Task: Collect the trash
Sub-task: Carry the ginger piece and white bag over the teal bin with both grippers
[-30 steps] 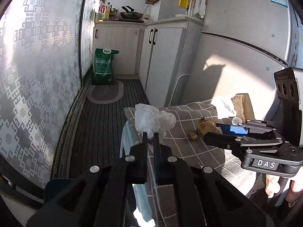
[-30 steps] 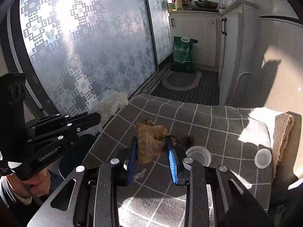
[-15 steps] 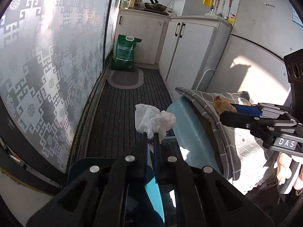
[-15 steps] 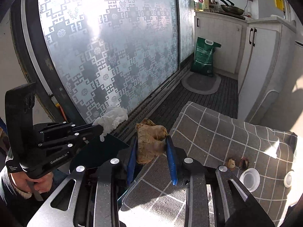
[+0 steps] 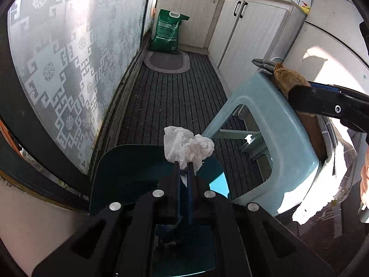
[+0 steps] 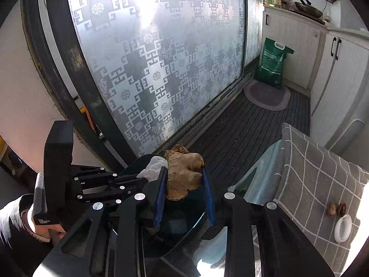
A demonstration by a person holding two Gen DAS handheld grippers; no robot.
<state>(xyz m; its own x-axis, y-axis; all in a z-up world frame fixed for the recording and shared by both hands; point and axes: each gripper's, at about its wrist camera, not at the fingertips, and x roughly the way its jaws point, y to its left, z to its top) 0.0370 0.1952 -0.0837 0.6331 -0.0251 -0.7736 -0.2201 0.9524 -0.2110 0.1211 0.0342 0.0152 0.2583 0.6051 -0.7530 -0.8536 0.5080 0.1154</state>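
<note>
My left gripper (image 5: 183, 165) is shut on a crumpled white tissue (image 5: 187, 146) and holds it over the dark teal trash bin (image 5: 129, 168) on the floor. My right gripper (image 6: 184, 173) is shut on a brown piece of ginger (image 6: 183, 175) and holds it above the same bin (image 6: 182, 221), close beside the left gripper (image 6: 147, 180) and its tissue (image 6: 153, 168). In the left wrist view the ginger (image 5: 288, 78) and the right gripper (image 5: 293, 92) show at the right.
A light blue stool (image 5: 276, 124) under a grey checked cloth (image 6: 322, 173) stands right of the bin. On the cloth lie nutshell pieces (image 6: 336, 209) and a white cap (image 6: 343, 227). A patterned glass door (image 6: 161, 57) is left, a green bag (image 5: 168, 32) beyond.
Both grippers moved left off the stool top and down toward the bin, each still holding its piece. The bin now lies under both grippers.
</note>
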